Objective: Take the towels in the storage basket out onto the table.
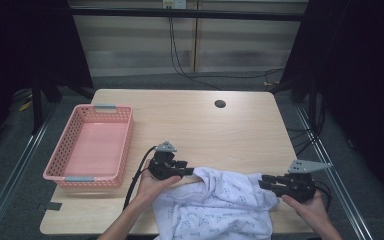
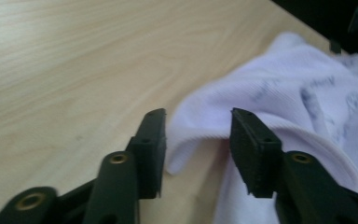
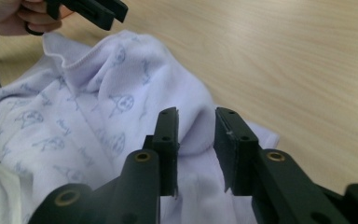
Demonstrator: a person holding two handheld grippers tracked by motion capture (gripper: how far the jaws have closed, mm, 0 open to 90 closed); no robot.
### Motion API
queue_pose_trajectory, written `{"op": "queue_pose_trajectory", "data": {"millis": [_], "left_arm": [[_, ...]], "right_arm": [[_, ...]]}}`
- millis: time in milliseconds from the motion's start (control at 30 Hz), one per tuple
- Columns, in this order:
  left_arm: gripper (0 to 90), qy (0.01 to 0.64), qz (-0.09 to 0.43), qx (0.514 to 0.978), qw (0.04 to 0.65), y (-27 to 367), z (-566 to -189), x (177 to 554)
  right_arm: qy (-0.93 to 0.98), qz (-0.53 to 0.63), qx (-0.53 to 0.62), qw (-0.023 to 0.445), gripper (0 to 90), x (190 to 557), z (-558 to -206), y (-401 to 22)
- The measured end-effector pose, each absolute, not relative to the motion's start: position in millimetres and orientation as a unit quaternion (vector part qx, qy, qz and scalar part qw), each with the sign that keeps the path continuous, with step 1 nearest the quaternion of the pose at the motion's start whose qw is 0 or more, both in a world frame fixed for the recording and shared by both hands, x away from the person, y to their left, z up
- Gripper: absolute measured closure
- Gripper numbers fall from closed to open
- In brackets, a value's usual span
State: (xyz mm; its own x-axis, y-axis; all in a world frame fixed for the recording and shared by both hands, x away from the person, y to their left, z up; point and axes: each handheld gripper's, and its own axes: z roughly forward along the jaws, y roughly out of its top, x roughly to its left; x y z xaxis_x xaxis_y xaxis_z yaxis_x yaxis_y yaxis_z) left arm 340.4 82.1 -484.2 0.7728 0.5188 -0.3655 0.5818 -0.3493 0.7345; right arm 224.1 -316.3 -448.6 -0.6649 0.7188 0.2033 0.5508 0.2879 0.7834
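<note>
A white cloth (image 1: 215,205) with a faint blue print lies crumpled at the table's front edge, between my two grippers. My left gripper (image 1: 190,171) is at the cloth's far left corner. In the left gripper view its jaws (image 2: 196,140) stand apart, with the cloth's hemmed edge (image 2: 205,126) lying loosely between them. My right gripper (image 1: 262,181) is at the cloth's right side. In the right gripper view its jaws (image 3: 196,135) are slightly apart around a raised fold of the cloth (image 3: 193,130). The left gripper (image 3: 93,11) shows beyond the cloth.
A pink plastic basket (image 1: 125,145), with nothing in it, stands at the table's left side. A round cable hole (image 1: 220,104) sits near the far edge. Bare wooden tabletop (image 1: 205,130) stretches beyond the cloth. Dark frames and cables stand around the table.
</note>
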Motion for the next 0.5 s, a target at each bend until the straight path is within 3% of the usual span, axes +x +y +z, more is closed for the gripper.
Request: {"op": "queue_pose_trajectory", "data": {"millis": [167,367,467,500], "left_arm": [[55.9,0.346,-0.038,0.830,0.435,79.1,-497.7,349.0],[47.3,0.324,-0.061,0.842,0.426,65.5,-504.5,345.2],[53.6,0.321,-0.067,0.846,0.421,59.2,-504.3,344.4],[61.8,0.317,-0.069,0.847,0.420,56.8,-504.7,344.0]], "right_arm": [[0.834,0.373,0.399,0.079,72.1,242.7,-478.3,-297.2],[0.828,0.391,0.401,0.037,57.1,240.7,-486.5,-298.1],[0.845,0.370,0.383,0.049,53.5,236.9,-492.4,-292.1],[0.848,0.365,0.379,0.060,53.0,235.2,-491.9,-289.9]]}}
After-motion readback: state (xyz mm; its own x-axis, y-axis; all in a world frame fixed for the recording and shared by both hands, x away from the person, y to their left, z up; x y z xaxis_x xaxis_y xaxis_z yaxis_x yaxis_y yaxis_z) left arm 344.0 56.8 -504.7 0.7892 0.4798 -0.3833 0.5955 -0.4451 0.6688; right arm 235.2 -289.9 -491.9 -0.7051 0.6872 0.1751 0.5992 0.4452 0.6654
